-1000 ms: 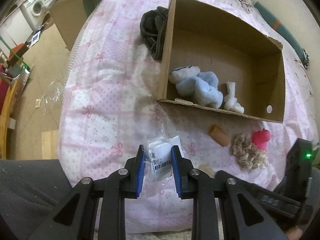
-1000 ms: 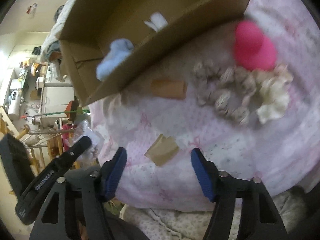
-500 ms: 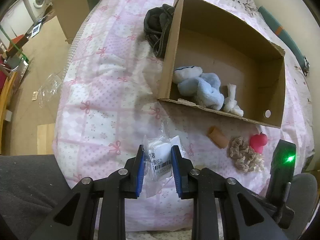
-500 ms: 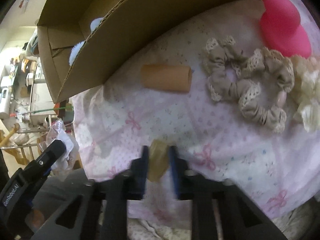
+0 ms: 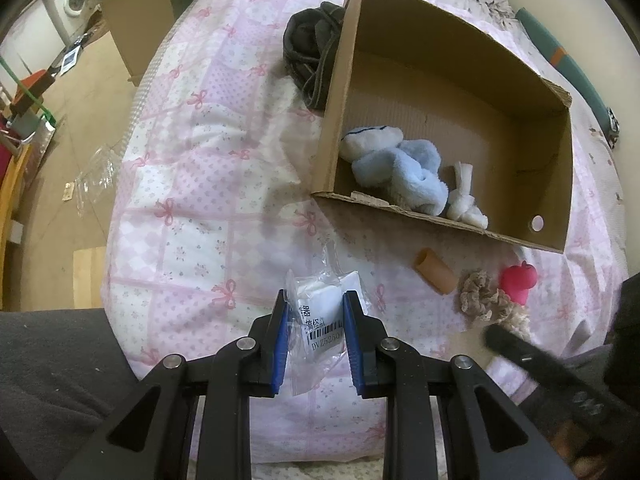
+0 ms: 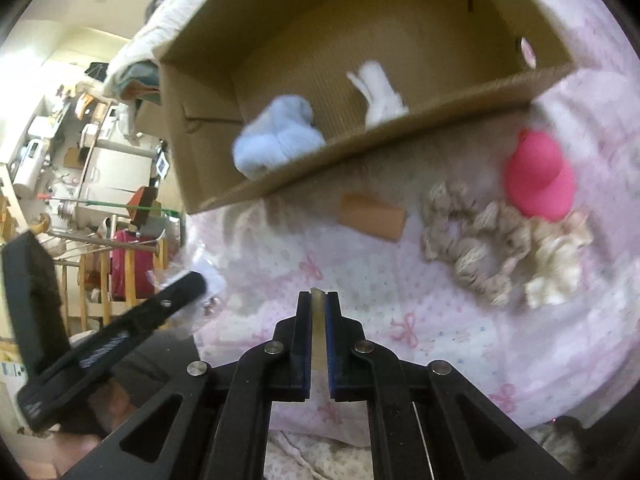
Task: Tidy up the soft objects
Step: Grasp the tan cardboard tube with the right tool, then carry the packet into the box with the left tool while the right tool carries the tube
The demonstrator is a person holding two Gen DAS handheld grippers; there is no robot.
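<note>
My left gripper (image 5: 315, 312) is clamped on a clear plastic packet (image 5: 320, 312) with a white pad inside and a barcode label; the packet sits squarely between the two blue pads, its upper end sticking out past the tips, above the pink bow-print bedspread (image 5: 192, 200). My right gripper (image 6: 318, 304) is pressed together on a thin tan piece (image 6: 318, 312), which shows only as a pale sliver edge-on in the narrow gap between the pads; I cannot tell what it is made of. Ahead of both tools stands the open cardboard box (image 5: 552, 152), with a blue and white plush toy (image 5: 400, 168) against its near wall and a small white knotted cloth (image 5: 464, 196) just beside the plush. On the bedspread outside the near wall lie an orange cylinder (image 6: 372, 216), a beige lace scrunchie (image 6: 468, 240) next to it, a cream scrunchie (image 6: 556, 268) touching the beige one, and a pink rubber toy (image 6: 538, 176) just beyond them. A dark grey garment (image 5: 312, 48) is bunched against the box's far left corner.
</note>
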